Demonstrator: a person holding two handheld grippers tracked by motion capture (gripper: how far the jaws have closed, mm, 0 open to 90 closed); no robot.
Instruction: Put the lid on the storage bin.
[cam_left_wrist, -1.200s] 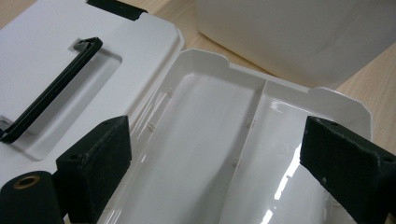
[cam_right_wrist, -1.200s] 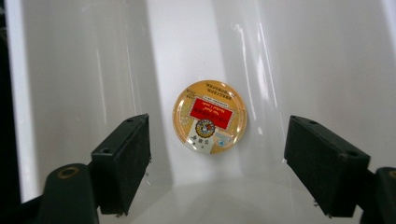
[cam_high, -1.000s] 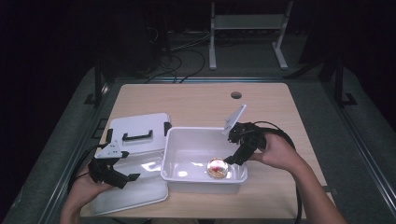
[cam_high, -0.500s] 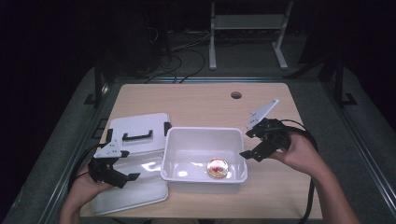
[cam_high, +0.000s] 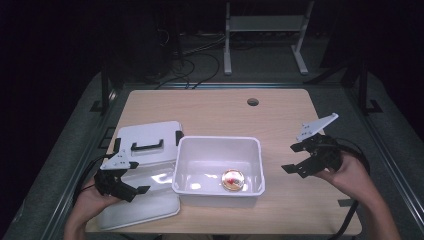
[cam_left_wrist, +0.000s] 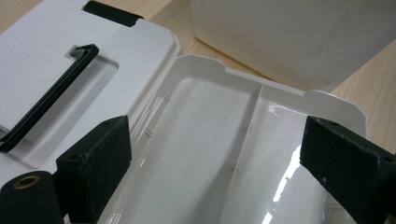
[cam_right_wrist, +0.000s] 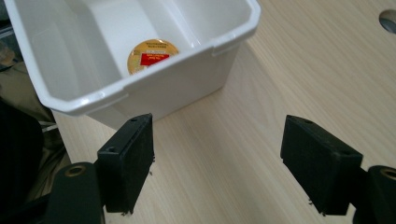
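A white plastic bin (cam_high: 218, 187) stands open near the table's front middle. On its floor lies a small round gold-and-red disc (cam_high: 233, 179), also seen as the disc (cam_right_wrist: 152, 55) inside the bin (cam_right_wrist: 154, 81) in the right gripper view. My right gripper (cam_high: 297, 158) hovers open over bare wood to the right of the bin, holding nothing. My left gripper (cam_high: 134, 178) is open above a glossy white tray (cam_high: 145, 205) at the front left. In the left gripper view its jaws stand wide apart over that tray (cam_left_wrist: 210, 154).
A white lid with a black handle (cam_high: 147, 146) lies left of the bin, partly under the glossy tray. A round cable hole (cam_high: 253, 102) sits at the table's far side. Cables trail from both grippers off the front edge. Dark floor surrounds the table.
My right gripper has drawn back from the bin's right rim to the right and toward the front edge. The disc stays in the bin. The left gripper has barely moved.
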